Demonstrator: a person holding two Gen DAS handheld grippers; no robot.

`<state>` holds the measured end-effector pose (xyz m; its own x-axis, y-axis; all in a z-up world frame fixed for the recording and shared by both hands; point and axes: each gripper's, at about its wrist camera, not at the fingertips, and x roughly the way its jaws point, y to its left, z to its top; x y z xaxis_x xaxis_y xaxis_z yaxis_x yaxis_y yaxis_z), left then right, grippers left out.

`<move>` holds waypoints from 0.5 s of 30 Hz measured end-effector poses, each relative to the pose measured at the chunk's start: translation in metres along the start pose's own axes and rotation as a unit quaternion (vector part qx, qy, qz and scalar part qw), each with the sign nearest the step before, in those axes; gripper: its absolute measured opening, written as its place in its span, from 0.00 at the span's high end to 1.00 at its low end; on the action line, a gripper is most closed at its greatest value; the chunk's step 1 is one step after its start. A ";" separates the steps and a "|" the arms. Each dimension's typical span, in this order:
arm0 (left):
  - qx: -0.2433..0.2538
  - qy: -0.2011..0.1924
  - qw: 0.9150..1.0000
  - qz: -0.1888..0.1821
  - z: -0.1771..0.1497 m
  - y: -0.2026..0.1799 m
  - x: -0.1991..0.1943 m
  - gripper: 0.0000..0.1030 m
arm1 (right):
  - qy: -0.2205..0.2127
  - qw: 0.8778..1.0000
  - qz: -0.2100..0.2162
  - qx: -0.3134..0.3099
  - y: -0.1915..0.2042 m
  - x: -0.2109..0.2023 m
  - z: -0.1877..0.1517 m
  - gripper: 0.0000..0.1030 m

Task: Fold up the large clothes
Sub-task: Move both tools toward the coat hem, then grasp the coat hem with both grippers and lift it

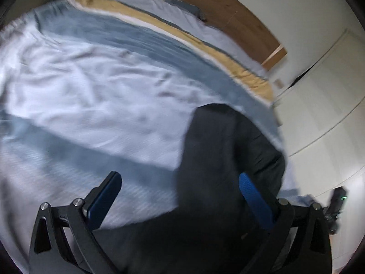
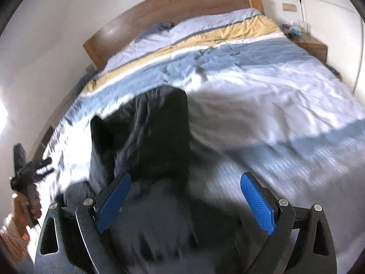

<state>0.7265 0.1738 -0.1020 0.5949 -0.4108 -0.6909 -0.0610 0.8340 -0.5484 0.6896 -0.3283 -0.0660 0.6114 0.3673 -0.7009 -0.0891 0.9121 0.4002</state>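
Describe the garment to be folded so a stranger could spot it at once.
Start from the big bed with the wooden headboard and its blue, white and yellow striped duvet. Near the foot end lies the dark garment, just ahead of the open right gripper. It is the only near-black cloth on the pale bedding.

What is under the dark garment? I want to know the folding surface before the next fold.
The dark garment lies on the striped duvet covering the bed. Pale and blue bands show around it. The duvet beneath it is hidden, as is anything caught there. Both claws are open.
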 end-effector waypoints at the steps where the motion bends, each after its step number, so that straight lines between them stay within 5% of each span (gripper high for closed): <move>1: -0.013 0.001 1.000 -0.008 0.007 -0.002 0.016 0.00 | -0.003 1.000 0.012 0.012 -0.001 0.013 0.012 0.07; 9: -0.048 0.028 0.997 -0.050 0.025 -0.015 0.096 0.00 | -0.007 0.998 0.038 0.059 0.008 0.084 0.066 0.07; 15: -0.043 0.051 0.998 -0.002 0.020 -0.023 0.130 0.02 | 0.030 0.997 -0.002 0.064 0.019 0.129 0.080 0.12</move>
<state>0.8210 0.1082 -0.1695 0.5101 -0.4535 -0.7308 -0.1301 0.7993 -0.5867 0.8291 -0.2778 -0.1015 0.5635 0.3769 -0.7351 0.0174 0.8842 0.4667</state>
